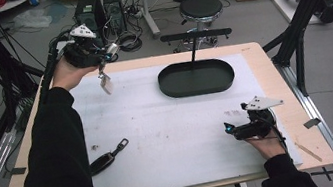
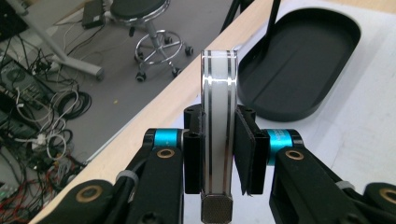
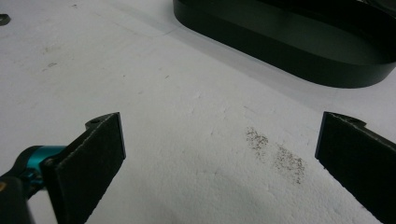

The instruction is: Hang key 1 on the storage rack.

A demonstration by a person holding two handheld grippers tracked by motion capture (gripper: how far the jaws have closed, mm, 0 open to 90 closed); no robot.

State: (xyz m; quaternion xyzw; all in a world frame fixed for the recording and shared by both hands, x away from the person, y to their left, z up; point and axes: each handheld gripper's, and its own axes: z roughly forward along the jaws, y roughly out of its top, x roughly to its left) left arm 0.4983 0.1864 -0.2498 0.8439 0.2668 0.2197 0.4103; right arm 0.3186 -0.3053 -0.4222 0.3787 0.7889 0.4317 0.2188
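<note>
A flat white fob with silver stripes (image 2: 218, 116) stands upright between the pads of my left gripper (image 2: 218, 154), which is shut on it. In the high view that gripper (image 1: 102, 69) is raised over the table's far left corner, and the white fob (image 1: 107, 84) hangs below it. My right gripper (image 1: 231, 129) rests low at the front right of the white mat. Its jaws (image 3: 219, 154) stand wide open with nothing but mat between them. A black key fob (image 1: 106, 158) lies on the mat at the front left.
A black oval tray (image 1: 197, 86) sits at the back middle of the mat, with a black T-shaped stand (image 1: 194, 36) rising behind it. Dark smudges (image 3: 275, 154) mark the mat near the right gripper. Beyond the table's far edge stand a stool (image 1: 200, 8) and cables.
</note>
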